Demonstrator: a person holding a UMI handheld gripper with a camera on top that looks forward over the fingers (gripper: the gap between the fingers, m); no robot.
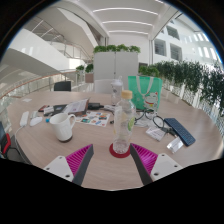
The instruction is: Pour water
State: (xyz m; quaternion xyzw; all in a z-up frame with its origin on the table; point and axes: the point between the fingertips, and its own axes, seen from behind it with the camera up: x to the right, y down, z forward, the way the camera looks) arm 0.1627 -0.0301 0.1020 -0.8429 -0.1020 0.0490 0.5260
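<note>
Your tool (pixel 112 166) is spread apart, bottle (pixel 123 122) at frame centre just ahead on the worktop (pixel 60 155); looks light, thin, slippery plastic, so grip mid-body.

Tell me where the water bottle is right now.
In the gripper view, the water bottle stands upright on a red coaster on the table, just ahead of the open fingers, with a white mug to its left and glasses to its right.
</note>
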